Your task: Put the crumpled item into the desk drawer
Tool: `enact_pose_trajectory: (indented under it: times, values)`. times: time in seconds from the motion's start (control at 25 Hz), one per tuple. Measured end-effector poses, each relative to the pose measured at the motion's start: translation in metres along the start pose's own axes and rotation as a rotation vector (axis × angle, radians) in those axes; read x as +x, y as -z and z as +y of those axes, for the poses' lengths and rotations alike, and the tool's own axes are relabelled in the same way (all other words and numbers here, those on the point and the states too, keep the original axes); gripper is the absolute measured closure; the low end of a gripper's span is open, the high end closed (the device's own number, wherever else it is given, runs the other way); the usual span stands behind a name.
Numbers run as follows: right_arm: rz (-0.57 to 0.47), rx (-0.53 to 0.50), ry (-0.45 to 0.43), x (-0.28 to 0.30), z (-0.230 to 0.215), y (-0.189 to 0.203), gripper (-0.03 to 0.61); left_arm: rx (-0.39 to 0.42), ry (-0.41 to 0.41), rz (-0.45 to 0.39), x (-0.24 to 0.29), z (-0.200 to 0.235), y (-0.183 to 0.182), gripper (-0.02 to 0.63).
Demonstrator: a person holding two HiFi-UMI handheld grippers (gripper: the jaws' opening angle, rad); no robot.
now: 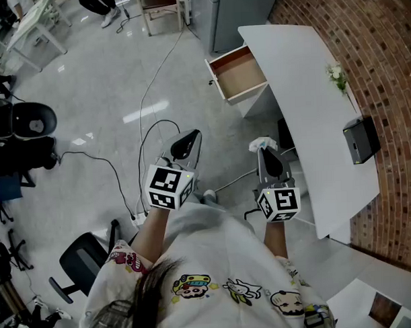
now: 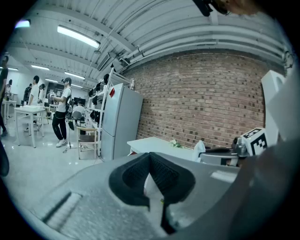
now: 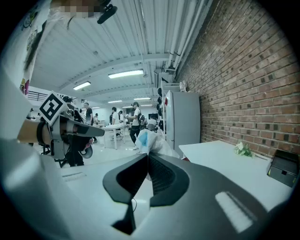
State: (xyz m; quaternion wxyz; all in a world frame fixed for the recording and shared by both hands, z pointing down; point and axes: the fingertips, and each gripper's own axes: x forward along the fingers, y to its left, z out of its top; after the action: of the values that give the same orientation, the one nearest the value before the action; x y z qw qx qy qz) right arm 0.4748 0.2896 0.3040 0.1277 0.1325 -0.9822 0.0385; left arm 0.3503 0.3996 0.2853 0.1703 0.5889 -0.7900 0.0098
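Crumpled item, probably light, soft, crushable paper or film, is pinched by one fold in the closed right gripper, off the desk's front edge, short of the open drawer; the left gripper is closed, empty.

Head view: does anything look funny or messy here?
The drawer sticks out open and empty, and a cable snakes loose across the floor. The right tongs pinch a crumpled wad. Nothing looks spilled or broken.

Btm of crumpled item hidden by right tool.
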Motion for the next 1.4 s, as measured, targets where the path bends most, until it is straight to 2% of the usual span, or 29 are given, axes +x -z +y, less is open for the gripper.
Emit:
enact_pose_trajectory:
  times: [0.44,0.6,0.8,1.0,1.4]
  values:
    - [-0.027,0.012,-0.042,0.003,-0.009,-0.002,0.563,0.002,-0.078,0.002,-0.004,0.006,0.008,0.615]
    - [-0.026,0.008,-0.073,0.013,-0.003,-0.002,0.563,-0.012,-0.115,0.0,-0.006,0.02,0.01,0.615]
    - [-0.013,0.013,-0.076,0.047,-0.004,-0.007,0.563,-0.022,-0.116,0.005,0.016,0.049,0.005,0.615]
    - [0.002,0.016,-0.063,0.102,-0.011,-0.017,0.561,-0.034,-0.103,0.004,0.048,0.091,-0.009,0.615]
    - [0.017,0.007,-0.088,0.25,-0.012,-0.057,0.561,-0.027,-0.115,0.008,0.116,0.215,-0.057,0.615]
